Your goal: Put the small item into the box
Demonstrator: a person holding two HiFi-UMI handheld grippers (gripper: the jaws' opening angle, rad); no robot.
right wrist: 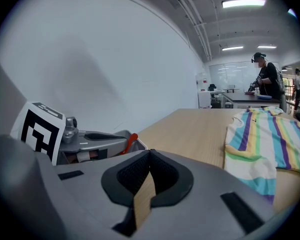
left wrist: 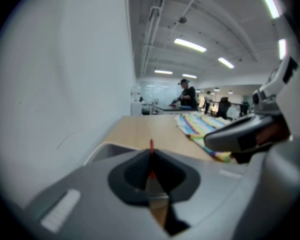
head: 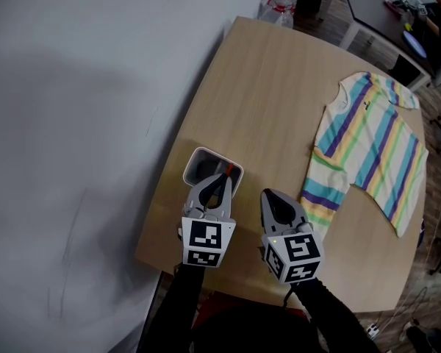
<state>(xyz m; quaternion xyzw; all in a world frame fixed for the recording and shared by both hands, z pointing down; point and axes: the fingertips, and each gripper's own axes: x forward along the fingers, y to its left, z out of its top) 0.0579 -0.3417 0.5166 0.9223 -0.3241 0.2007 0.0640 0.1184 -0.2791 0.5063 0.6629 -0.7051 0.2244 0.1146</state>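
A small thin red item [head: 229, 170] is pinched in my left gripper [head: 225, 178], which is shut on it right over the near edge of the open white box [head: 198, 155]. In the left gripper view the red item [left wrist: 151, 145] sticks up from the closed jaws, with the box rim [left wrist: 106, 147] just beyond. My right gripper [head: 269, 195] hovers beside it over the table, shut with nothing in it. The right gripper view shows its closed tips [right wrist: 149, 152], the left gripper [right wrist: 92, 141] and the red item [right wrist: 132, 140].
A striped shirt [head: 375, 142] lies spread on the right half of the wooden table [head: 272, 87]. A grey wall runs along the table's left side. Bottles [head: 281, 0] stand past the far edge. A person [right wrist: 264, 78] works at a distant table.
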